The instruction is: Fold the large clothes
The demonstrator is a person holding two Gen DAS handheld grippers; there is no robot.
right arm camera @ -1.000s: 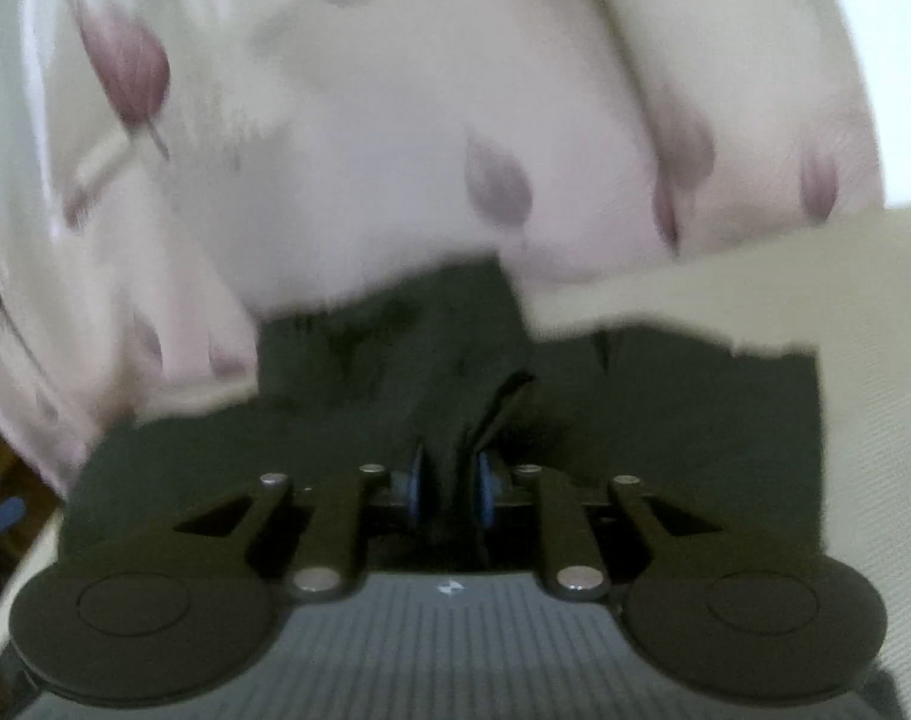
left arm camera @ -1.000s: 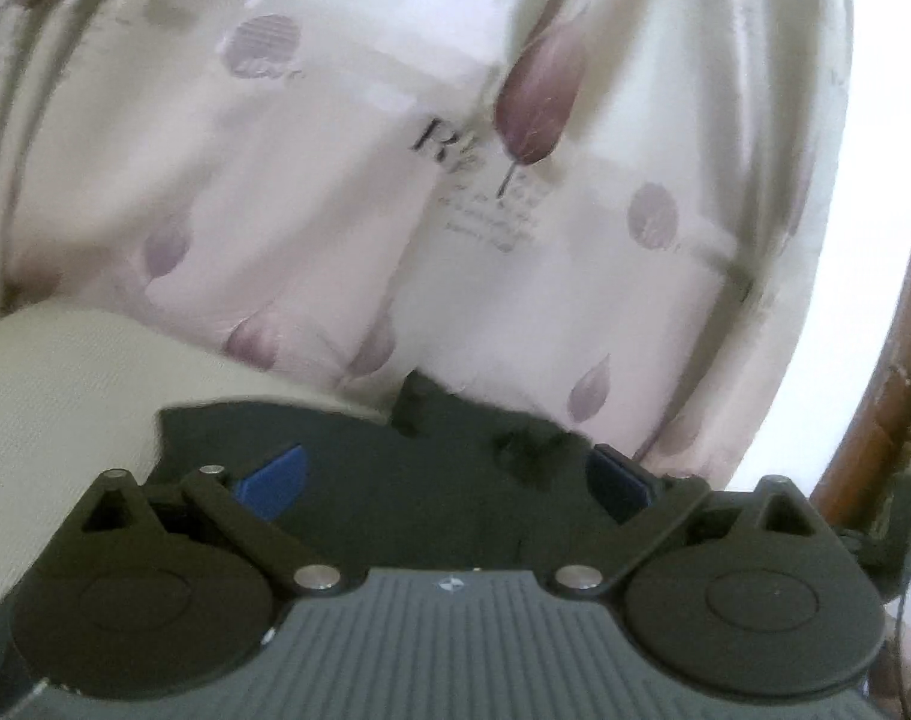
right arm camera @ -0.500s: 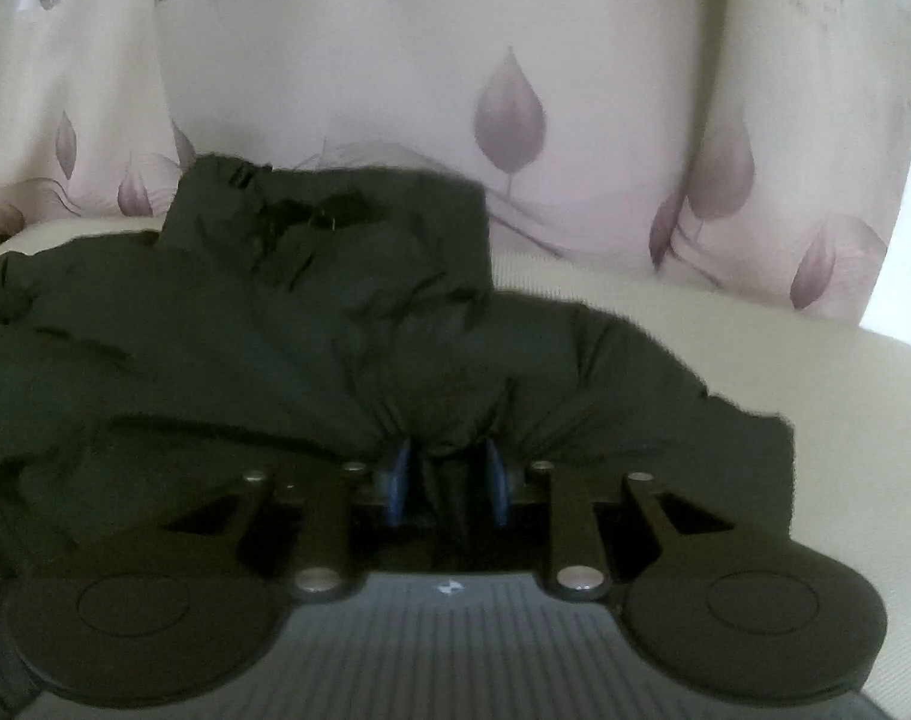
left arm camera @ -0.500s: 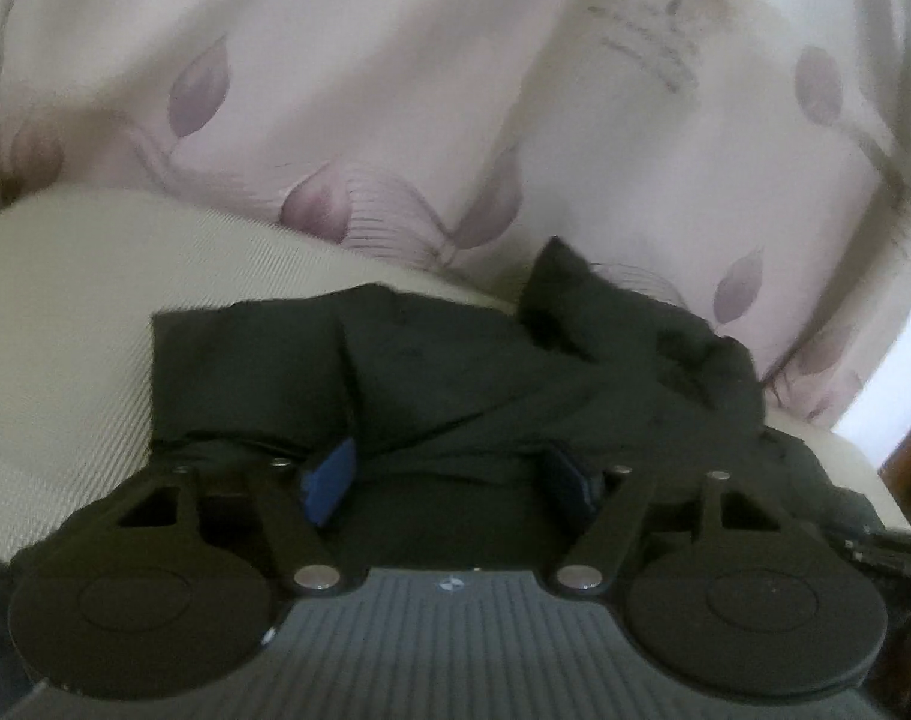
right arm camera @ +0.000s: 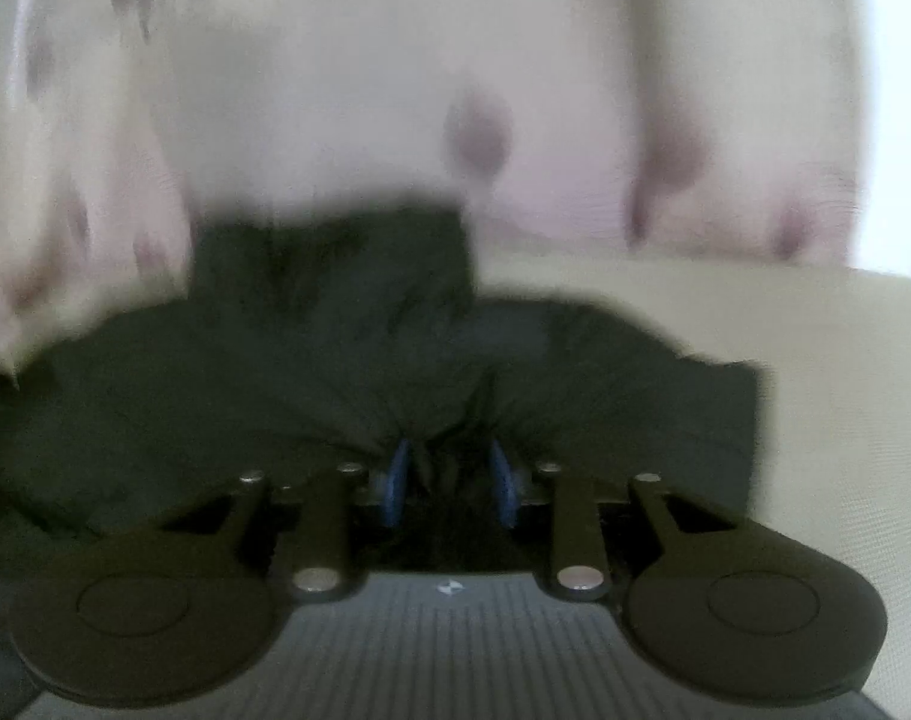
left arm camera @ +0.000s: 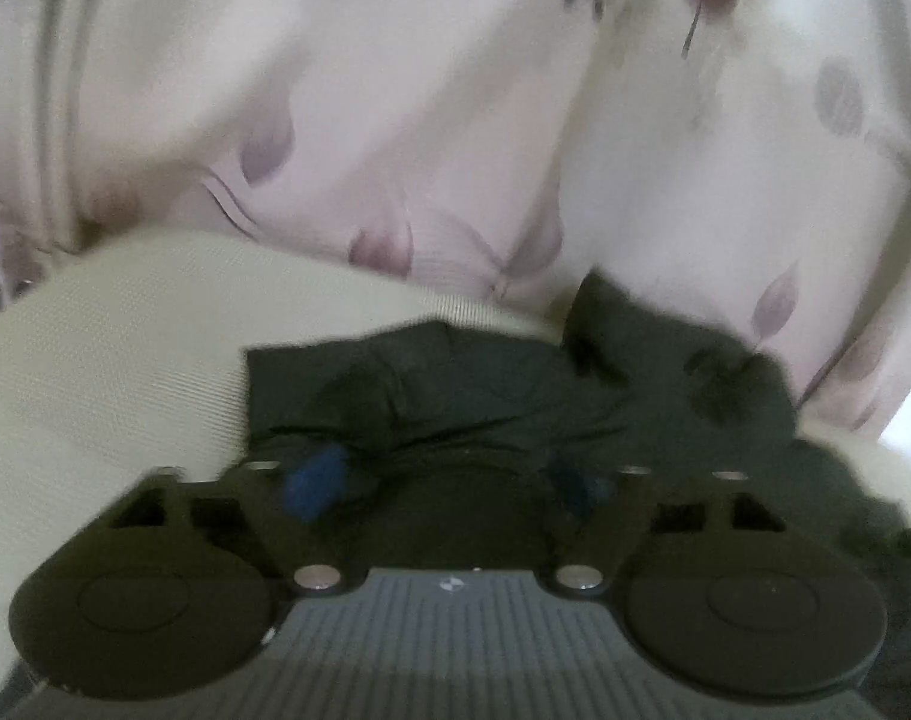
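Two grippers: left gripper (left arm camera: 449, 483) opening wide, empty; right gripper (right arm camera: 449, 480) opening, dark garment (right arm camera: 335, 348) bunched between; released fold risked slumping.

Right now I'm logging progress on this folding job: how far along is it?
Early to midway. Done: the dark garment lies bunched, not flat, on the cream cushion. In hand: the right gripper has a gathered fold between its opening jaws; the left gripper is opening wide over the cloth, gripping nothing. Left: smoothing and the folds themselves.
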